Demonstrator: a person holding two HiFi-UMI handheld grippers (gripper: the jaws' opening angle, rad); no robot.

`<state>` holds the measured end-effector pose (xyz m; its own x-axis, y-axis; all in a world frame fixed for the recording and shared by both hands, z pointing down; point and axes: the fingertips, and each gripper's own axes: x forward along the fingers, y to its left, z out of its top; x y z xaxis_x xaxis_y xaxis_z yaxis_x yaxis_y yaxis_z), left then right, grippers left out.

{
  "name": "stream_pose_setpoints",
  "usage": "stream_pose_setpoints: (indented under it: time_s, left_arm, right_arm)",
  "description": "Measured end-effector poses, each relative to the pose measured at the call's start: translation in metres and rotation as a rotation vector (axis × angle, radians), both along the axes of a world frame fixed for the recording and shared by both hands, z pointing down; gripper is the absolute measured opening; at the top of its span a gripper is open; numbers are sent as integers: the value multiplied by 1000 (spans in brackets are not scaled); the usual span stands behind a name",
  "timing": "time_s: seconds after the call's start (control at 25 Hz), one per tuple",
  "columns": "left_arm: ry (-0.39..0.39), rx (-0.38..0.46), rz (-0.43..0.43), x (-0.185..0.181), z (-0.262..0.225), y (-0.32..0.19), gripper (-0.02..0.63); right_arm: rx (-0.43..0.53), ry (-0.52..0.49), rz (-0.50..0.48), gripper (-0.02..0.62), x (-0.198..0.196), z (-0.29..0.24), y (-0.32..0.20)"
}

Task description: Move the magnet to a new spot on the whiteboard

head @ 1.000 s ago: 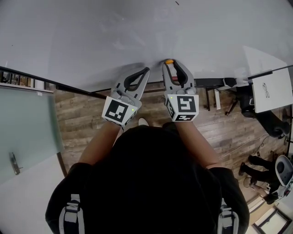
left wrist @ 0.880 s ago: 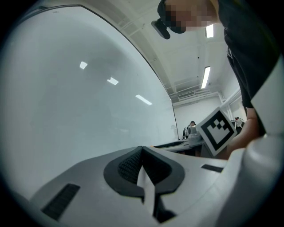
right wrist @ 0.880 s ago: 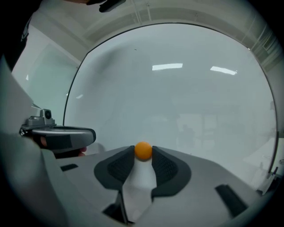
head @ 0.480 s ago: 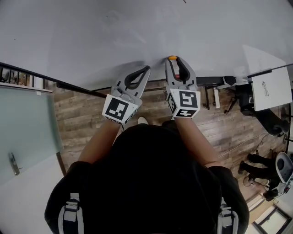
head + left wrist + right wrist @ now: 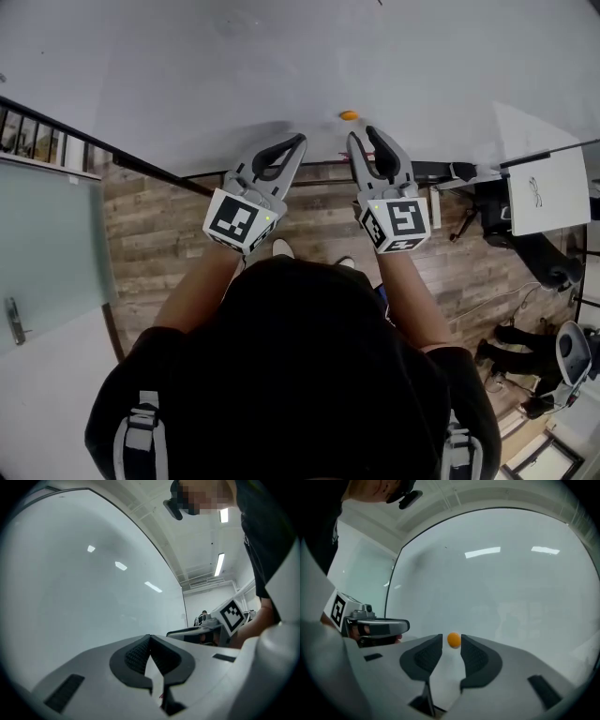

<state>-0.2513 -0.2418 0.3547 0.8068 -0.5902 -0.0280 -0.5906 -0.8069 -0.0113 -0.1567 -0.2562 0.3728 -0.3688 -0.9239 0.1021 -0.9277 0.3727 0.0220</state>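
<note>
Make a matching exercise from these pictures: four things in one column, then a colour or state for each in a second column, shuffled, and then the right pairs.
Things:
1. magnet
2. left gripper
3. right gripper
4. floor

Colour or state:
A. jaws apart
B. wood planks
C. orange
D. jaws together

Pairs: 1-C, 2-D, 3-A, 4-B

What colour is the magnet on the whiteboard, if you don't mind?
Orange; the magnet shows best in the right gripper view.
</note>
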Motion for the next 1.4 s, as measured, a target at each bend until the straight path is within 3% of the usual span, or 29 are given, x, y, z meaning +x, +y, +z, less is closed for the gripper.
stream_pose_setpoints:
  time_s: [0.32, 0.6, 1.0, 1.4]
  left_arm:
    - [-9, -19, -83, 6, -2, 33, 2]
    - [-3, -32, -146, 20, -6, 76, 2]
    - [-18, -7, -192, 40, -7, 116, 2]
    - [-17, 7, -220, 40, -5, 120, 2]
  right_arm:
    - [45, -67, -210, 47, 8, -18, 48]
    - [58, -98, -315, 2, 18, -29, 92]
    - [123, -129, -341, 0, 35, -34, 130]
    - [102, -83, -354, 0, 38, -23, 132]
